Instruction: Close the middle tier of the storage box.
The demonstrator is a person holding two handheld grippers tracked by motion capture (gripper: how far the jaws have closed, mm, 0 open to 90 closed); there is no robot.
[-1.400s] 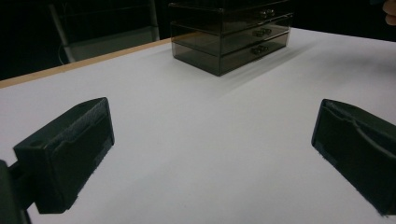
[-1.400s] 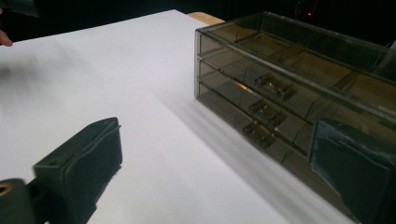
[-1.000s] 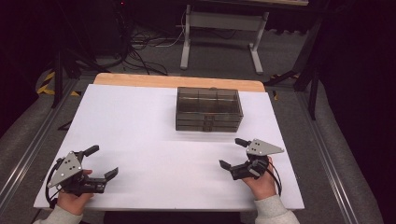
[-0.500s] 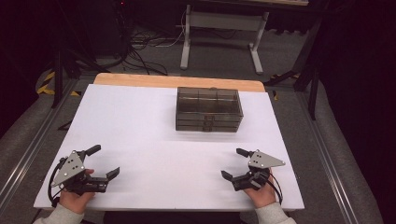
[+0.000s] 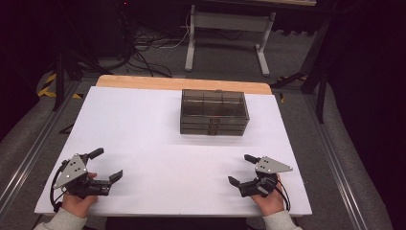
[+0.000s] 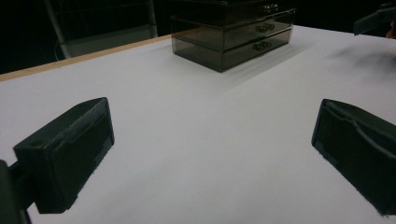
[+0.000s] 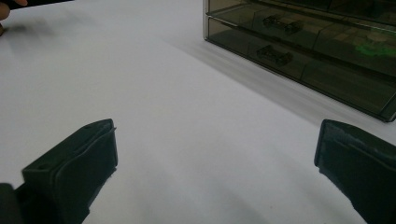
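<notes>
At the near edge of the table (image 5: 158, 143) I hold both grippers released and empty, left gripper (image 5: 107, 165) and right gripper (image 5: 242, 168) well apart. The drawer box (image 5: 214, 111) sits far ahead, centre-right. My gripper views show its drawer handles; the high view blurs them. Contents stay hard to make out.

A lab or workshop: white-topped table (image 5: 158, 139) between metal rails (image 5: 28, 160), floor cables (image 5: 143, 40), grey carpet.
</notes>
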